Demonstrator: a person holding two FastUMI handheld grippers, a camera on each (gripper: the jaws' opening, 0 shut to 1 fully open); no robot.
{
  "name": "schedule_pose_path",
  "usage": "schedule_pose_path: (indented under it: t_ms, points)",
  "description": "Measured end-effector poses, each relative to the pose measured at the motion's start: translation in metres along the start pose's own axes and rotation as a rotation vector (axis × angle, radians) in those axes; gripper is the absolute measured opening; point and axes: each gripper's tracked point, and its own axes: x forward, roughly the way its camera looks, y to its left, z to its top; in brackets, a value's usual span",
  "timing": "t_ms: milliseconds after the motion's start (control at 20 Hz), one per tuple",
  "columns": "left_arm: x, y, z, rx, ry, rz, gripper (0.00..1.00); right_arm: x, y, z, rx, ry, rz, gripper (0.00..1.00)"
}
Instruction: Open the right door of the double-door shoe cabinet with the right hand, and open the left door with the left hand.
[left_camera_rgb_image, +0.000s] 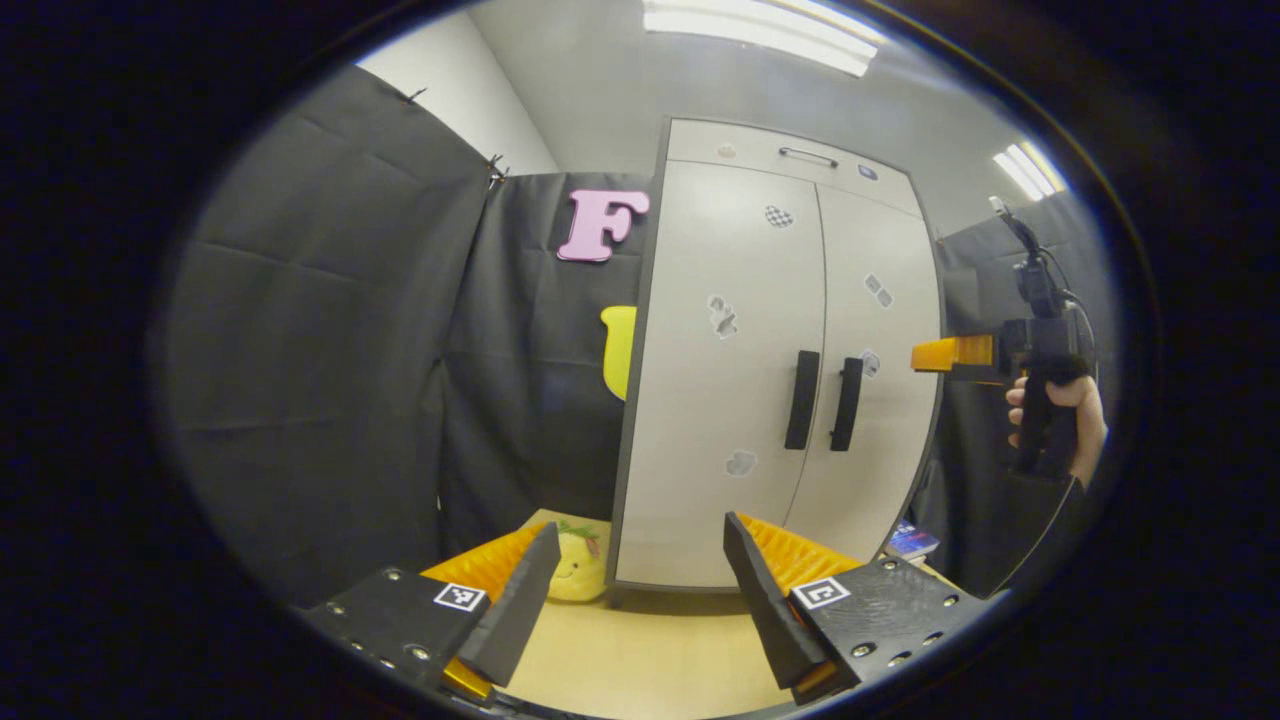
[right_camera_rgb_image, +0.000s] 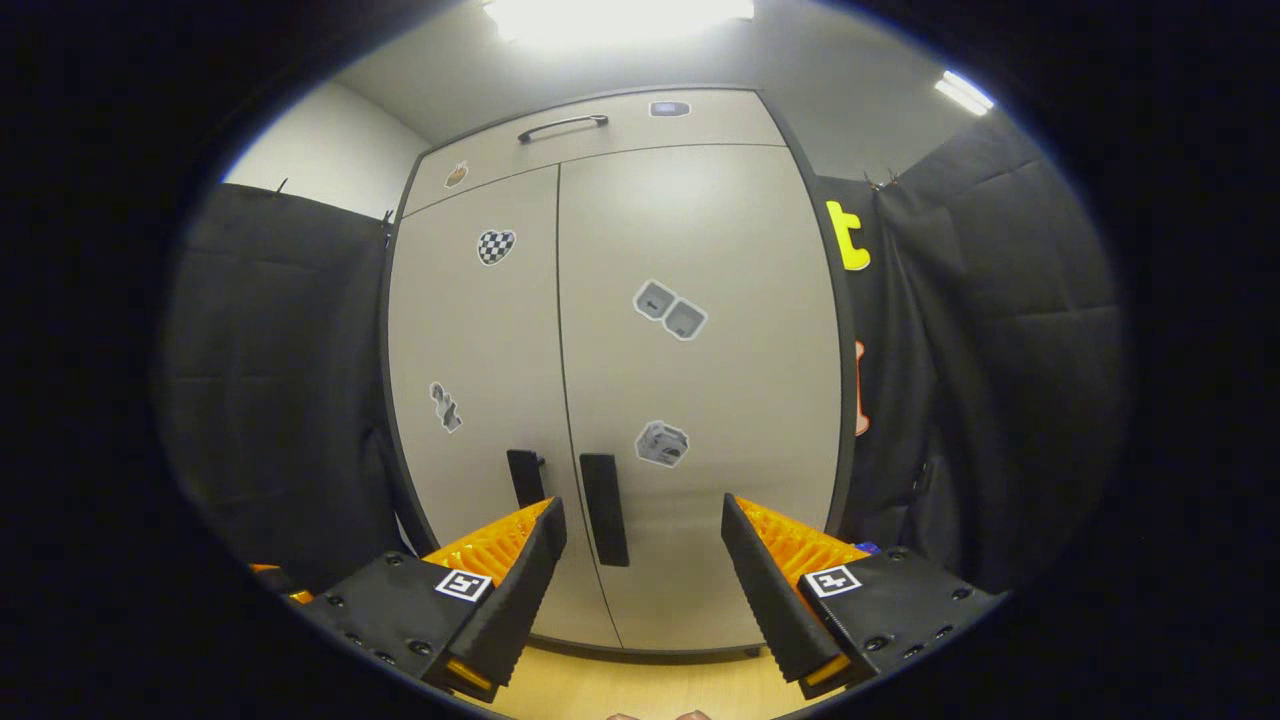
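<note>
Both doors of the shoe cabinet (right_camera_rgb_image: 610, 370) are closed, and their two dark vertical handles stand side by side at the centre seam. Your right gripper (right_camera_rgb_image: 640, 560) is spread wide and holds nothing; the right door handle (right_camera_rgb_image: 604, 508) shows between its fingers, nearer the left one, and is not yet touched. The left door handle (right_camera_rgb_image: 525, 477) lies just beside it, partly behind that finger. Because the handles are so close, a slightly leftward approach may catch the wrong handle or wedge a finger into the gap between them. Your left gripper (left_camera_rgb_image: 640, 585) is equally wide open and empty, well back from the cabinet (left_camera_rgb_image: 780, 350) above the wooden floor (left_camera_rgb_image: 640, 660). The left door handle (left_camera_rgb_image: 802, 398) sits right of its line, so a straight advance would miss it. A yellow plush toy (left_camera_rgb_image: 578, 565) rests at the cabinet's left foot, where the left door's swing might brush it.
</note>
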Motion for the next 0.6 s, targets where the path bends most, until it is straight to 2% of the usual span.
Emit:
schedule_pose_path:
  t_ms: [100,250,600]
  points:
    - [-0.002,0.01,-0.007,-0.006,0.011,0.019,0.94,0.014,0.01,-0.001,-0.01,-0.001,0.01,0.98]
    - [-0.005,0.024,-0.015,-0.03,0.018,0.041,0.94,0.037,0.014,-0.002,-0.053,-0.02,-0.009,0.98]
    - [-0.009,0.057,-0.018,-0.041,0.015,0.086,0.95,0.088,0.019,-0.021,-0.061,0.018,-0.049,0.98]
